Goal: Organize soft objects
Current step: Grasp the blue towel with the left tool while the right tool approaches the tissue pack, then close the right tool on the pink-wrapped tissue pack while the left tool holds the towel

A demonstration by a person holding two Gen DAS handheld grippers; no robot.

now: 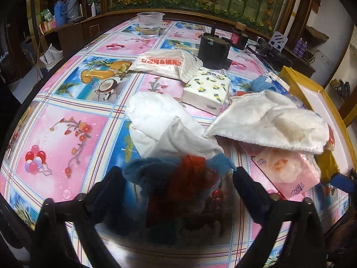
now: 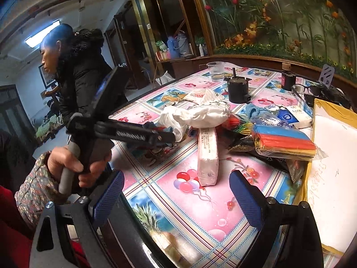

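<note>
My left gripper point(image 1: 177, 177) is open, its fingers wide apart around a blue and red knitted cloth point(image 1: 178, 178) lying on the table; it also shows from the side in the right wrist view point(image 2: 166, 137). Just beyond lie a crumpled white cloth point(image 1: 165, 127) and a white towel point(image 1: 272, 122) draped over a pink tissue pack point(image 1: 292, 174). My right gripper point(image 2: 176, 192) is open and empty near the table's front edge, facing a white tissue pack point(image 2: 207, 154) and a pack of coloured cloths point(image 2: 283, 140).
A lemon-print tissue pack point(image 1: 207, 87), a white bag with red print point(image 1: 165, 63), a black cylinder point(image 1: 214, 49) and a plastic cup point(image 1: 150, 24) stand further back. A yellow-edged open box point(image 2: 334, 156) lies at the right. A person point(image 2: 75, 71) stands at the left.
</note>
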